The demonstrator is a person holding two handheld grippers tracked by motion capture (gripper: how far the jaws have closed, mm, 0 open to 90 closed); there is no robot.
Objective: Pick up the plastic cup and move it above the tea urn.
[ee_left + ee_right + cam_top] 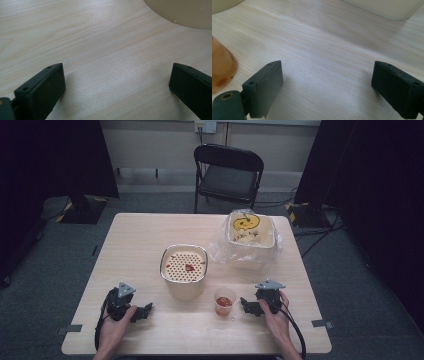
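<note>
Overhead, a person's two hands rest on a pale wooden bench, each holding a black hand-held gripper. The left hand-held gripper lies near the bench's front edge, its jaws pointing toward the middle. In the left gripper view its two black jaws stand wide apart with bare wood between them and nothing held. Ahead of it and a little to its far side stands a beige square container with a metal rim and a perforated insert carrying red specks; the container's curved base shows at the top of the left gripper view.

The right hand-held gripper lies opposite, its jaws facing the left one. In the right gripper view its jaws are also spread wide and empty. Just beside its jaw tips sits a small clear cup holding red sauce; the cup's orange side shows at the left edge of the right gripper view. Farther beyond this hand-held gripper sits a second beige container wrapped in clear plastic, with a yellow mark on top.

Beyond the bench stands a black folding chair.
</note>
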